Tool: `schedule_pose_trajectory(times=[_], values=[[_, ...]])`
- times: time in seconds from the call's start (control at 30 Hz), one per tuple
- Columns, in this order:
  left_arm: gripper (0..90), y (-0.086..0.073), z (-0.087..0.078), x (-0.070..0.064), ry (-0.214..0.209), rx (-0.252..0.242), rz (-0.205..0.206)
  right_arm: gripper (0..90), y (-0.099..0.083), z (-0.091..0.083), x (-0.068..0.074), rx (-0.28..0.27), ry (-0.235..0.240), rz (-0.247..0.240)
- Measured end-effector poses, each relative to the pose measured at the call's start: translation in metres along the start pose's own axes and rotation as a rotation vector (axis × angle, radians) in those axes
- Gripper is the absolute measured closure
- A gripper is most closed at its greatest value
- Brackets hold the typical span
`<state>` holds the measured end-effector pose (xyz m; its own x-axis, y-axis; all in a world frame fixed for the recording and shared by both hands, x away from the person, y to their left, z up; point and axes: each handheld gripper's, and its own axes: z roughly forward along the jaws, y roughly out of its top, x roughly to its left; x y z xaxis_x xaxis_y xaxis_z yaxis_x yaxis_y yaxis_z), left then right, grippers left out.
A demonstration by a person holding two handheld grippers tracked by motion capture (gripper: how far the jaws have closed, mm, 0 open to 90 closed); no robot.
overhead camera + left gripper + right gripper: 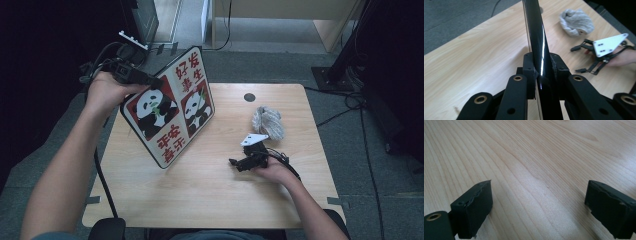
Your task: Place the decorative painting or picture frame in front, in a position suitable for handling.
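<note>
Left forearm reaches up the table's left side, hand raised at the far-left corner, left gripper (150,80) clamped tight on the top edge of the panda board (170,107). Board stands tilted on its lower corner on the table (210,190), printed face toward the person, long axis running from near-left up to far-right. Right hand (272,170) rests low on the table near the grey cloth (267,121), right gripper (240,162) pointing left, jaws wide apart, holding nothing
</note>
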<state>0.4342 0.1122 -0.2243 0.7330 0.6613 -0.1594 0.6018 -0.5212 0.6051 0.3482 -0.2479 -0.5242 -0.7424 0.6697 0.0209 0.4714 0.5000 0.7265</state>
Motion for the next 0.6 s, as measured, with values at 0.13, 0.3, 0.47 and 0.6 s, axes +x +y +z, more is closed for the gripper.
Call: schedule_pose_trajectory(times=[0.13,0.3,0.47,0.6], values=[[77.3,0.000,0.007,-0.016,-0.027,0.008,0.025,7.7,0.000,0.000,0.000,0.000,0.001,-0.001],[77.5,-0.005,0.014,-0.025,-0.036,0.001,0.025,5.7,0.000,0.001,0.000,0.004,0.007,-0.007],[77.2,-0.014,0.018,-0.032,-0.030,-0.017,0.017,3.0,0.001,0.002,0.000,0.012,0.022,-0.019],[76.8,-0.016,0.017,-0.035,-0.016,-0.022,0.019,2.6,0.001,0.002,0.001,0.014,0.023,-0.021]])
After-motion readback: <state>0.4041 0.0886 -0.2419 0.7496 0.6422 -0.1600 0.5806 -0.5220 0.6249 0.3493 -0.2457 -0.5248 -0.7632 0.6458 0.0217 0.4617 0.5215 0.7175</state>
